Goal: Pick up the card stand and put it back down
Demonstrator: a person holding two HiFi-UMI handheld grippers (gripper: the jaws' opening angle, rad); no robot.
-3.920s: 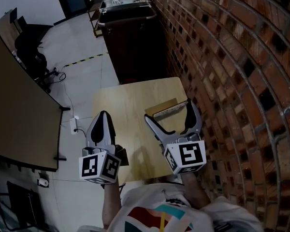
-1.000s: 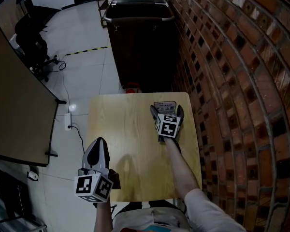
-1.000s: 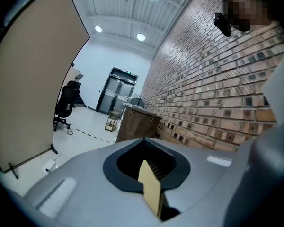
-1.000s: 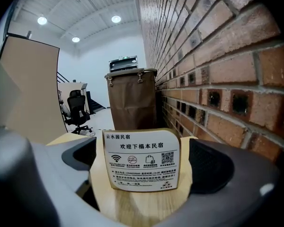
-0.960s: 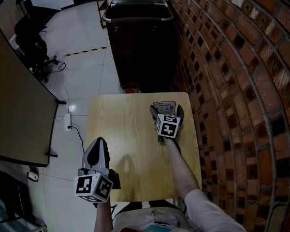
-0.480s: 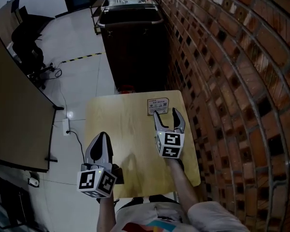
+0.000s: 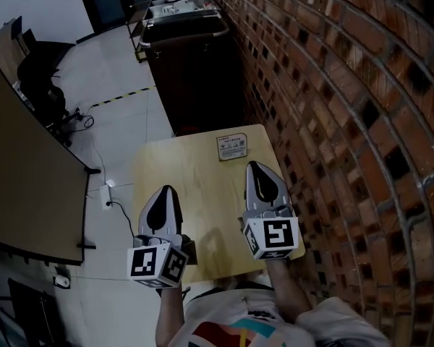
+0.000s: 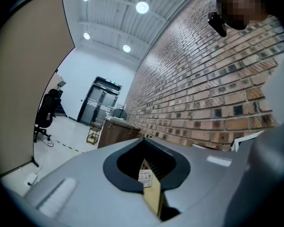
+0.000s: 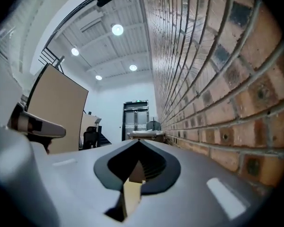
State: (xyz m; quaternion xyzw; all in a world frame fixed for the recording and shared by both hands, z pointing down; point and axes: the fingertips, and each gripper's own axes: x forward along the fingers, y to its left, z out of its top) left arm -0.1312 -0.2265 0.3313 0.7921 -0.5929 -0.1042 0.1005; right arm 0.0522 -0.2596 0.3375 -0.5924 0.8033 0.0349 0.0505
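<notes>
I see the card stand (image 7: 232,147) sitting on the tabletop (image 7: 188,176) near its far edge, close to the brick wall (image 7: 333,107). My right gripper (image 7: 256,168) hangs nearer to me, apart from the stand, jaws pressed together with nothing between them. My left gripper (image 7: 166,192) hovers over the near left part of the tabletop, jaws likewise closed and empty.

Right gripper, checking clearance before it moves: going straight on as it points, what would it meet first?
Likely the small white card stand near the light wooden table's far edge, though the shut right gripper may just pass its right side.
</notes>
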